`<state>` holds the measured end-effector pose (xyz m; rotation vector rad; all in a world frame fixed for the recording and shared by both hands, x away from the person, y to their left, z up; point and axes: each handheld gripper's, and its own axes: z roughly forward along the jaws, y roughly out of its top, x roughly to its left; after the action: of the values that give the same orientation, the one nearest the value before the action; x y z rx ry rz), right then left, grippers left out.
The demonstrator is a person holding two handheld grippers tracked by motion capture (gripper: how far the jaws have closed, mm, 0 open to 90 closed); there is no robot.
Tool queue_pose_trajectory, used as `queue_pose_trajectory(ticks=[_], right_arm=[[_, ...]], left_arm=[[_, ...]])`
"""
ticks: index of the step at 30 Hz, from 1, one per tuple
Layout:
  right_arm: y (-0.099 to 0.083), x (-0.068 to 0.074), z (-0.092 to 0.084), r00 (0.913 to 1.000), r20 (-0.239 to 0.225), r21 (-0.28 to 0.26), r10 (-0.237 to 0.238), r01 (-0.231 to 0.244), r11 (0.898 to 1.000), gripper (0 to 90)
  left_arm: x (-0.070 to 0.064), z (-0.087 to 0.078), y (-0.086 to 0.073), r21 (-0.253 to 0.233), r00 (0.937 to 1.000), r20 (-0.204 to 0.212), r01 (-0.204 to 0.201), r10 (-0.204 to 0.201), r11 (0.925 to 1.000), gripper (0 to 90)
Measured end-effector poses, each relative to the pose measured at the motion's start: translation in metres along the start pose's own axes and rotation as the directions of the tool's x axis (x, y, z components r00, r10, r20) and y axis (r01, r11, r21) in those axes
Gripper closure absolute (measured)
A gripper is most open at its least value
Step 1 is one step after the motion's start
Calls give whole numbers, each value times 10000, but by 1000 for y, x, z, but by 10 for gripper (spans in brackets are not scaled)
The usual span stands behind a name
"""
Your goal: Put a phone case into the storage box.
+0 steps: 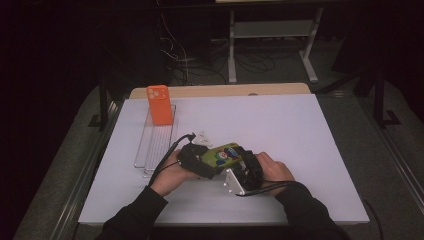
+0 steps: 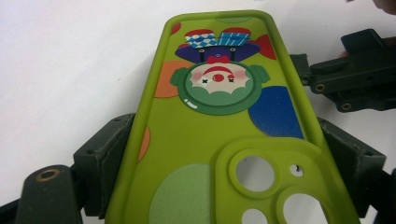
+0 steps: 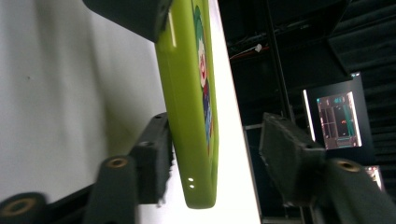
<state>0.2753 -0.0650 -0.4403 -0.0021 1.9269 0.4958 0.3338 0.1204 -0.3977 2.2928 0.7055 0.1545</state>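
Leftmost on the table (image 1: 300, 130), a clear rack (image 1: 156, 142) lies with an orange case (image 1: 160, 105) standing upright at its far end. Near the table's middle, I have the left gripper (image 1: 196, 161) clamped across the width of the green case (image 1: 223, 154). In the left gripper view the jaws press both long edges at the camera-cutout end (image 2: 268, 179), so the case (image 2: 219, 121) runs straight out from that gripper, long axis along the jaws, clown print facing up. Its free end points toward the right gripper (image 1: 248, 170), which is the nearer one for the next hold. In the right gripper view that gripper (image 3: 215, 156) straddles the free end edge-on: one pad (image 3: 156, 161) touches or nearly touches the case's (image 3: 187, 102) plain side, the other pad (image 3: 289, 158) stands off the printed face with a clear gap, so I log it as partly open and not gripping. No brand or readable writing on either case; the print is a clown face with coloured dots.
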Motion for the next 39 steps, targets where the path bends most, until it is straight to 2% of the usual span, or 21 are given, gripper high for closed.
queue_pose_trajectory(ticks=[1,2,4,5,8,10,11,12,13,15,18,22,25,26,29,32,34,35,36,38,39], right_arm=[[0,1,0,10000,17,-41,-75,75,10000,496],[1,2,0,9999,-18,-14,-123,123,9999,529],[1,3,1,9991,2,-96,-421,421,9991,582],[1,5,1,9990,-89,-50,-444,444,9990,603],[2,7,1,9990,-62,-5,-435,435,9991,660],[2,8,1,9984,-52,-30,-555,555,9985,707],[2,7,2,9955,-57,-146,-949,949,9954,736],[2,7,2,9949,-67,-149,-1009,1007,9948,740],[2,8,1,9942,-40,-149,-1078,1078,9941,745],[2,9,2,9927,-8,-151,-1208,1208,9926,749],[1,10,3,9929,35,-184,-1190,1191,9927,753],[1,7,2,9945,32,-196,-1050,1050,9943,755],[-1,6,2,9974,-21,-46,-715,715,9974,756],[-1,5,2,9995,-144,37,-297,297,9996,755],[-6,-2,3,9980,-525,123,362,-356,9993,755],[-10,-9,5,9878,-908,292,1266,-1244,9918,755],[-12,-12,7,9756,-1137,414,1879,-1843,9820,756],[-14,-15,8,9734,-1224,397,1937,-1902,9809,755],[-15,-15,7,9603,-1331,586,2453,-2394,9691,756],[-16,-16,8,9183,-1744,798,3553,-3465,9347,755],[-17,-17,9,9024,-1927,909,3854,-3747,9227,755]], left_arm=[[-1,1,0,-161,9999,-9,146,-146,9998,152],[1,-1,0,26,10000,-24,-74,74,10000,153],[2,-1,0,-11,10000,14,-50,50,10000,152],[0,0,0,-209,9998,23,186,-185,9996,152],[2,-1,0,-3,10000,22,-91,91,10000,152],[1,-1,0,-260,9999,49,149,-147,9996,152],[1,-1,0,-274,9999,51,145,-144,9995,152],[3,-3,0,-41,9999,43,-127,127,9999,152],[1,-1,0,-276,9999,44,149,-147,9995,151],[1,-1,0,-234,10000,4,96,-96,9997,150],[1,-2,0,-170,9995,-129,-298,296,9994,141],[2,-5,0,-449,9996,-124,-263,258,9986,105],[8,-9,-1,-534,9996,-105,-259,254,9982,6],[8,-10,-1,-676,9999,-91,-153,147,9976,3],[14,-15,-1,-762,9995,-141,-299,289,9966,0],[16,-16,-1,-928,9996,-205,-209,191,9955,0],[16,-16,-2,-941,9996,-235,-182,160,9954,0],[16,-15,-2,-989,9997,-241,-69,45,9951,0],[17,-14,-1,-1092,9996,-258,50,-79,9940,0],[18,-13,1,-1310,9994,-182,278,-305,9910,0],[19,-13,2,-1356,9992,-186,318,-346,9902,0]])
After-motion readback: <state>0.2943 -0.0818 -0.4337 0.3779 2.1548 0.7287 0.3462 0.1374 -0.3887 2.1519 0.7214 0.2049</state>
